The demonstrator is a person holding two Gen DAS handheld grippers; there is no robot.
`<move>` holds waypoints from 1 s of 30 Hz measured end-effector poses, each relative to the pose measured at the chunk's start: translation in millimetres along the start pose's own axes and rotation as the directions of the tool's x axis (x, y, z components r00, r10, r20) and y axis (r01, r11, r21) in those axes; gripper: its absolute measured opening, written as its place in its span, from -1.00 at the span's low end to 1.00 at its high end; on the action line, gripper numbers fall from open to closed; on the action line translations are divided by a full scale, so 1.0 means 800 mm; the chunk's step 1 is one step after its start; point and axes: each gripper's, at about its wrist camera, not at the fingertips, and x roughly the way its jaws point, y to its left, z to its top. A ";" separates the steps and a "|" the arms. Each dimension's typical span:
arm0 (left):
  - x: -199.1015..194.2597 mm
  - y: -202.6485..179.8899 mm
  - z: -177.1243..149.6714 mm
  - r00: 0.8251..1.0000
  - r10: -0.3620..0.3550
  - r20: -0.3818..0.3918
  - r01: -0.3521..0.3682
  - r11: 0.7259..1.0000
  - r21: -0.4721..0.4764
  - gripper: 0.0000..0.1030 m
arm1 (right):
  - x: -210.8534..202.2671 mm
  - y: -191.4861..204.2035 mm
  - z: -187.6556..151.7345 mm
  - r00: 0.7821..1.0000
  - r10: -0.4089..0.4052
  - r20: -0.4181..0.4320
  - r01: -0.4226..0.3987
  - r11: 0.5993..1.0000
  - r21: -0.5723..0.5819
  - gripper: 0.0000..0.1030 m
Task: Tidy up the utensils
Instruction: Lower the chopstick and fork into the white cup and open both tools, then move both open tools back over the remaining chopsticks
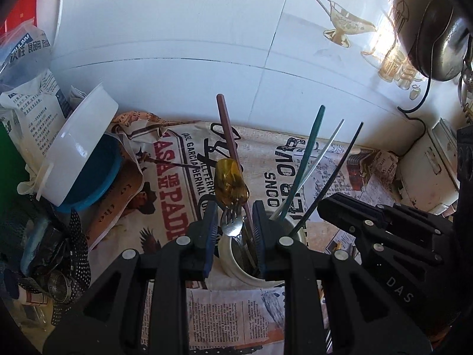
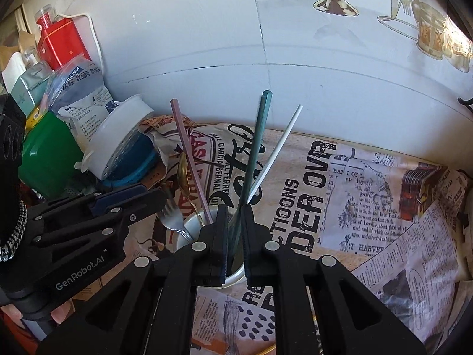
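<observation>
Left wrist view shows me most utensils already upright in the white cup [image 1: 236,261]: fork [image 1: 233,222], amber spoon [image 1: 230,184], pink chopstick [image 1: 229,136]. My left tool [image 1: 233,230] straddles them, jaws slightly apart, gripping nothing I can confirm. My right tool [image 2: 235,236] pinches the green chopstick [image 2: 255,148] over the cup; it seems the last to drop.

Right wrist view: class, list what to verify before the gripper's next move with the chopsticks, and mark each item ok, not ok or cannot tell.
1. Green chopstick sits between the right gripper pads: ok.
2. Pads pressing on it: cannot tell.
3. White cup upright: ok.
4. Left gripper apart from the right gripper: ok.
5. White chopstick lower end inside the cup: cannot tell, a finger hides it.
</observation>
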 end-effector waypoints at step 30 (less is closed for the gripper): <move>-0.037 -0.150 -0.085 0.998 0.049 -0.029 -0.046 0.997 0.069 -0.26 | -0.097 -0.121 -0.115 0.996 -0.076 -0.045 0.077 0.997 0.028 -0.37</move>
